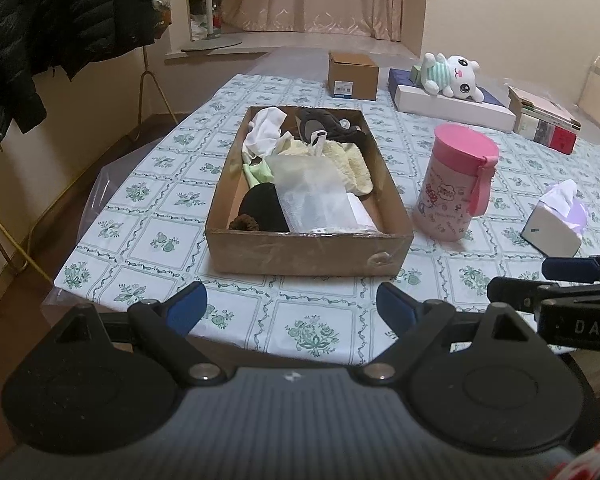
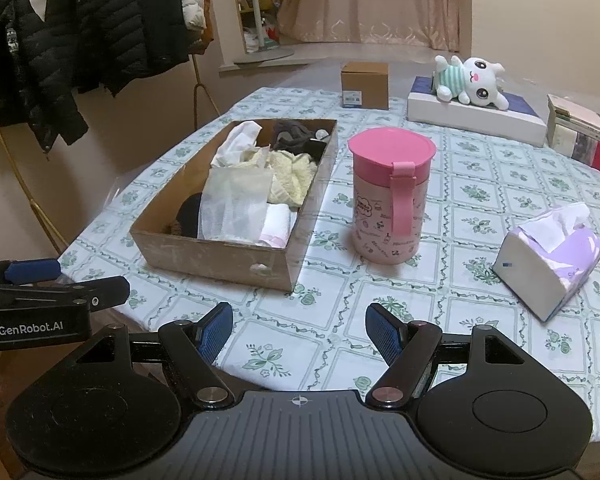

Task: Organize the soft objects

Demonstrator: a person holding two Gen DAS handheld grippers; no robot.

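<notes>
A shallow cardboard box (image 1: 308, 254) (image 2: 220, 258) sits on the table, filled with soft things: white cloth (image 1: 265, 130), cream fuzzy fabric (image 1: 348, 160) (image 2: 290, 178), dark socks (image 1: 328, 126), a black item (image 1: 262, 206) and a mesh bag (image 1: 312, 196) (image 2: 236, 200). A white plush bunny (image 1: 452, 76) (image 2: 474, 82) lies on a flat white box at the far right. My left gripper (image 1: 292, 308) is open and empty, just before the box's near wall. My right gripper (image 2: 300, 328) is open and empty, over the table's front edge.
A pink lidded canister (image 1: 458, 182) (image 2: 390, 196) stands right of the box. A tissue pack (image 1: 556, 220) (image 2: 550, 258) lies at the right. A small carton (image 1: 353, 76) (image 2: 365, 85) and books (image 1: 546, 120) (image 2: 586, 138) sit far back. Black jackets (image 2: 80, 32) hang at left.
</notes>
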